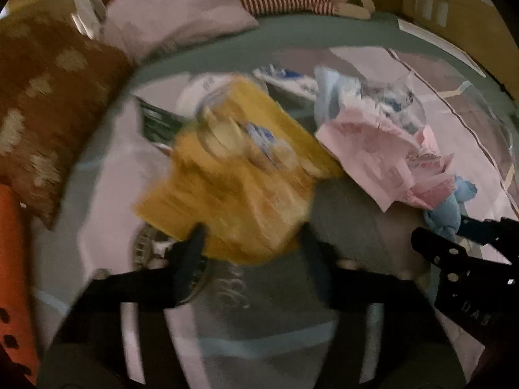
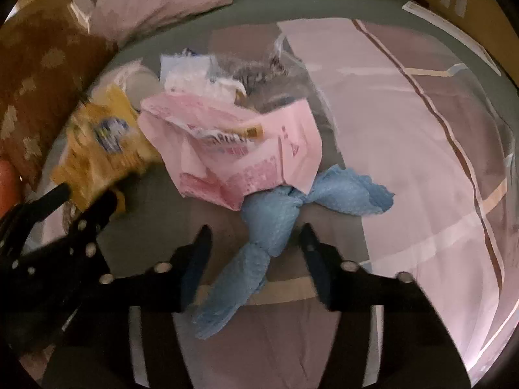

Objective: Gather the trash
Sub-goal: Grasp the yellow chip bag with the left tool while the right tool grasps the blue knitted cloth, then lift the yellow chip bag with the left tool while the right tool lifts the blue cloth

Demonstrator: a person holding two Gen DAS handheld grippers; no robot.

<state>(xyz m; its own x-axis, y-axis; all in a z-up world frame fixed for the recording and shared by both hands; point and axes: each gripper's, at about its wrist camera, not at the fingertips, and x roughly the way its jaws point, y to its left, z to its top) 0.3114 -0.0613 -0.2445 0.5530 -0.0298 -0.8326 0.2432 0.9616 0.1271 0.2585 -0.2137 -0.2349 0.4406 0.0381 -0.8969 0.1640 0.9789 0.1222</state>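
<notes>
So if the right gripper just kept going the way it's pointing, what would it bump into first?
Most likely the twisted blue cloth, which already lies between the fingers of the right gripper. Beyond it sits the pink paper. Depth is hard to judge, so it may touch the bed cover at almost the same time.

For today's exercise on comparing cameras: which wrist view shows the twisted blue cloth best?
The right wrist view: the blue cloth lies whole and fairly sharp between the right gripper fingers. The left wrist view shows only a small blue bunch at its right edge, beside the pink paper.
</notes>
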